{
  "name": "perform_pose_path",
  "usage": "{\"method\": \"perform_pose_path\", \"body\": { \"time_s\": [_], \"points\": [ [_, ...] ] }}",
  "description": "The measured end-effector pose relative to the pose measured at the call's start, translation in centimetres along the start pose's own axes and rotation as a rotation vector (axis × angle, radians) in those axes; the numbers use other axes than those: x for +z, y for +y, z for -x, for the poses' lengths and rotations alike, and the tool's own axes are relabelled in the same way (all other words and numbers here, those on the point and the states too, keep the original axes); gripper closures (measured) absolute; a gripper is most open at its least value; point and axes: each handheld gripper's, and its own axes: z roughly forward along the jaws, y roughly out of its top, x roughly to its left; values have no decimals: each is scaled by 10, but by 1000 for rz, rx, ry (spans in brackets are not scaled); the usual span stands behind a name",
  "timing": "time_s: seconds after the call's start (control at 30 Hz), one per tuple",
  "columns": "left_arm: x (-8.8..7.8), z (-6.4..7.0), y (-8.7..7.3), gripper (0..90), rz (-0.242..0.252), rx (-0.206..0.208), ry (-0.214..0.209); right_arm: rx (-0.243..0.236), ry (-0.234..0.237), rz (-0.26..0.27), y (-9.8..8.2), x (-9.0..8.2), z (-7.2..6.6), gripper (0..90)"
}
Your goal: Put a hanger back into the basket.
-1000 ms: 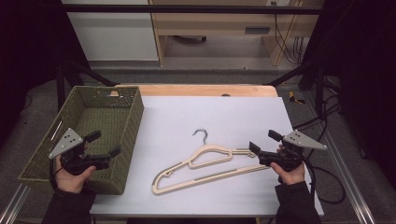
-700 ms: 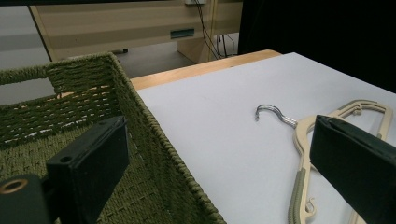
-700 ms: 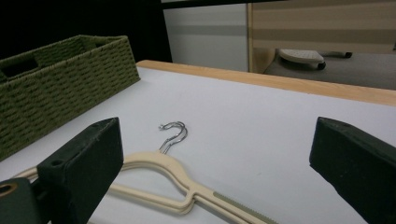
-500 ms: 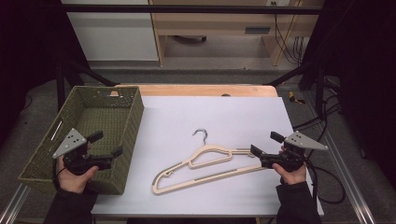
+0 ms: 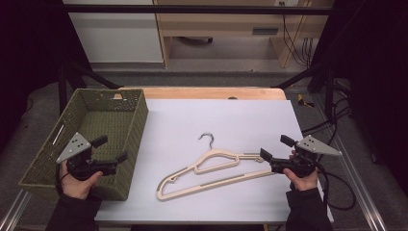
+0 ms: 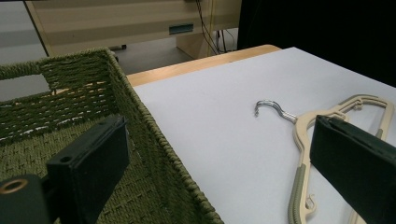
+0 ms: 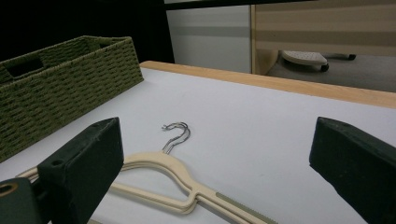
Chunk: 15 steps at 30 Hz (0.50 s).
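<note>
Cream plastic hanger with metal hook (image 5: 211,169) lies flat mid-worktop (image 5: 240,120), hook toward 12 o'clock. Right gripper (image 5: 269,161) fingers spread, empty, at the hanger's 3 o'clock tip. Left gripper (image 5: 115,154) released over green woven basket (image 5: 137,125). Advice: straddle the arm squarely, then close.

- The right gripper (image 7: 219,177) has its two black jaws wide apart, holding nothing.
- Between them lies a cream hanger (image 7: 187,184) flat on the white table (image 7: 261,121).
- A green woven basket (image 7: 56,88) stands at the left.
</note>
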Motion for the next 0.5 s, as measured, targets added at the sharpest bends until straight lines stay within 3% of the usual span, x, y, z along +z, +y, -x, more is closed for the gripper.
{"method": "perform_pose_path", "body": {
  "time_s": [0.3, 0.5],
  "points": [
    [0, 0, 0, 49, 1, 0, 1, 2, 2, 15, 3, 0, -2, 33],
    [0, 0, 0, 49, 4, -5, 3, -30, 26, -3, 7, 9, -14, 22]
  ]
}}
